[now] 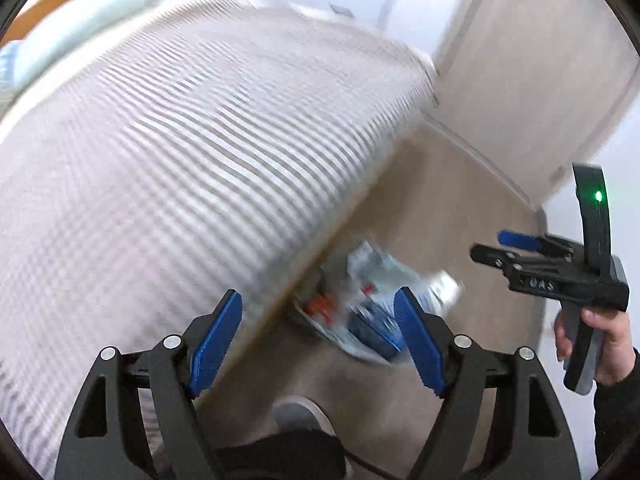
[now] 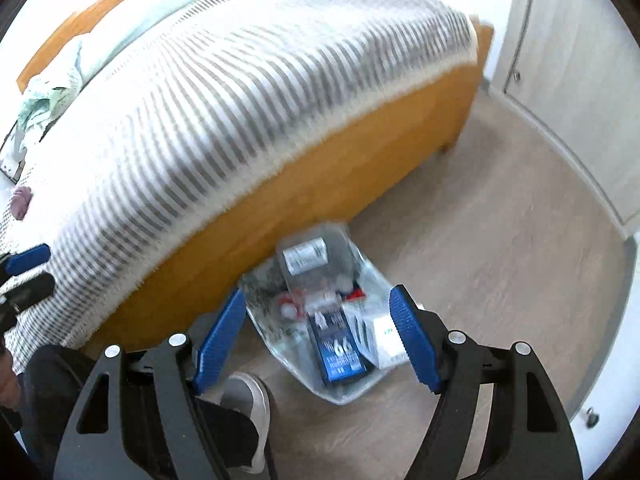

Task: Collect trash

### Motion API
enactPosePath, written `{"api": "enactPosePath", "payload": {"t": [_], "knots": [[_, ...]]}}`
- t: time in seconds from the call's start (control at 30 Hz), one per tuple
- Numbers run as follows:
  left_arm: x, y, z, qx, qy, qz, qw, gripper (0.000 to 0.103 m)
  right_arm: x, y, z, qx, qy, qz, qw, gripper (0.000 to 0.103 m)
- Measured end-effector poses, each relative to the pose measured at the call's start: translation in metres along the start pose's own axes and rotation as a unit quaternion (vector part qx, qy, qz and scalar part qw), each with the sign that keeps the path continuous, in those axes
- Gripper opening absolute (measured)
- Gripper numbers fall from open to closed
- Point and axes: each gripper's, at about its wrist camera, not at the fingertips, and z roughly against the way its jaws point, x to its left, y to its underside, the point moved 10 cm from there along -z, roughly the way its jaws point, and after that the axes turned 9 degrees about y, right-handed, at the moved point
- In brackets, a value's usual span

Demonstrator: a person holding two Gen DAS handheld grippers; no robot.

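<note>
Hovering over a bedroom: striped bedspread (image 2: pixel 224 112) on an orange wooden bed frame (image 2: pixel 320 184), pale wood floor (image 2: pixel 500 240); beside the frame sits a clear plastic trash bag (image 2: pixel 280 332) of packaging, blue box (image 2: pixel 340 352) on top; both left gripper (image 1: pixel 320 344) and right gripper (image 2: pixel 316 336) spread wide, empty; judging by this, the grab comes next, pinching the bag's rim.

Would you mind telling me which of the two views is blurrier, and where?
Left wrist view: heavy motion blur smears the striped blanket and trash bag; only the left gripper stays sharp. Right wrist view: milder blur, bag contents partly legible, fisheye bending the bed frame.
</note>
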Motion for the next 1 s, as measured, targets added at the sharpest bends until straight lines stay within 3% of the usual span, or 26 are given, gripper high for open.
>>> {"api": "enactPosePath", "payload": {"t": [0.1, 0.23, 0.33, 0.43, 0.6, 0.67, 0.83, 0.9, 1.0], "knots": [[0.044, -0.013, 0.052, -0.066, -0.034, 0.037, 0.9965, 0.079, 0.039, -0.026, 0.023, -0.038, -0.012, 0.026, 0.999, 0.072], [0.131, -0.011, 0.119, -0.145, -0.129, 0.1, 0.9759, 0.084, 0.097, -0.056, 0.048, -0.089, -0.02, 0.073, 0.993, 0.072], [0.198, 0.004, 0.157, -0.166, -0.169, 0.144, 0.9609, 0.084, 0.134, -0.074, 0.062, -0.104, -0.048, 0.081, 0.99, 0.072], [0.264, 0.024, 0.192, -0.176, -0.204, 0.195, 0.943, 0.084, 0.187, -0.087, 0.083, -0.129, -0.107, 0.1, 0.981, 0.072], [0.344, 0.064, 0.242, -0.217, -0.207, 0.293, 0.9079, 0.084, 0.316, -0.095, 0.117, -0.192, -0.172, 0.213, 0.942, 0.072], [0.361, 0.077, 0.252, -0.223, -0.21, 0.308, 0.9005, 0.084, 0.37, -0.094, 0.123, -0.217, -0.187, 0.26, 0.922, 0.072], [0.392, 0.108, 0.272, -0.228, -0.221, 0.327, 0.8898, 0.084, 0.5, -0.083, 0.11, -0.254, -0.222, 0.373, 0.864, 0.071], [0.401, 0.119, 0.278, -0.225, -0.226, 0.334, 0.8871, 0.084, 0.548, -0.082, 0.092, -0.262, -0.219, 0.413, 0.844, 0.056], [0.41, 0.131, 0.285, -0.219, -0.237, 0.334, 0.8857, 0.084, 0.594, -0.082, 0.068, -0.267, -0.211, 0.451, 0.825, 0.042]]}}
